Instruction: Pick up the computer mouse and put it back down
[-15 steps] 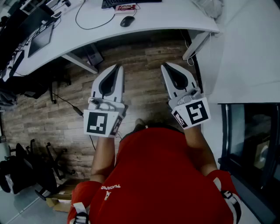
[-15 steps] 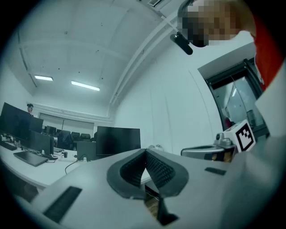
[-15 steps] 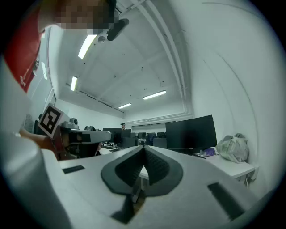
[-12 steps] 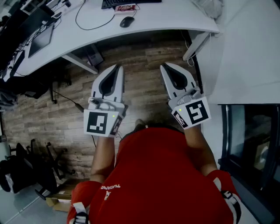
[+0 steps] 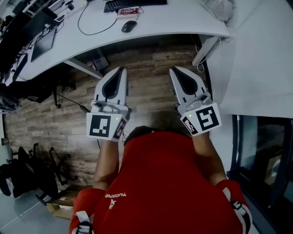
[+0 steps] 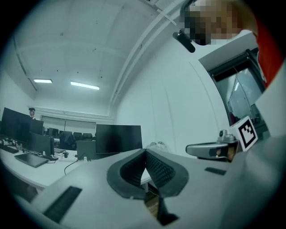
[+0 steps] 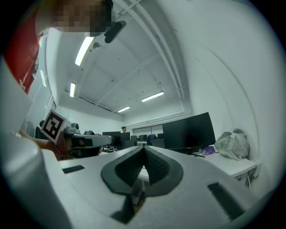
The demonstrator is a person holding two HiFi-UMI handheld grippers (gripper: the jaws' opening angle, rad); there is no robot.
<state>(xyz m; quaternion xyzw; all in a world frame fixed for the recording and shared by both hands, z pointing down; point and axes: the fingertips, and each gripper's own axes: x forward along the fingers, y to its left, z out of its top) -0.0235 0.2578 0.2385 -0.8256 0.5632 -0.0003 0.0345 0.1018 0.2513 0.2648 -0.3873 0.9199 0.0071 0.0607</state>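
Note:
A dark computer mouse (image 5: 129, 26) lies on the white desk (image 5: 174, 20) at the top of the head view, its cable looping off to the left. Both grippers hang over the wooden floor, well short of the desk. My left gripper (image 5: 120, 71) is shut with its pads meeting and nothing between them. My right gripper (image 5: 176, 70) is also shut and empty. In the left gripper view the left gripper (image 6: 145, 152) points level toward the desk; the right gripper (image 7: 144, 148) does the same in its own view. The mouse shows in neither gripper view.
A black keyboard (image 5: 127, 4) and a small red-and-white card (image 5: 127, 11) lie just beyond the mouse. A dark monitor (image 6: 118, 139) stands on the desk. A crumpled white bag (image 7: 231, 145) rests at the desk's right end. Chairs (image 5: 25, 176) stand on the floor at left.
The view has shifted slightly, so the desk and mouse sit a little to the left and higher. Both grippers stay shut and hold their place in front of the person.

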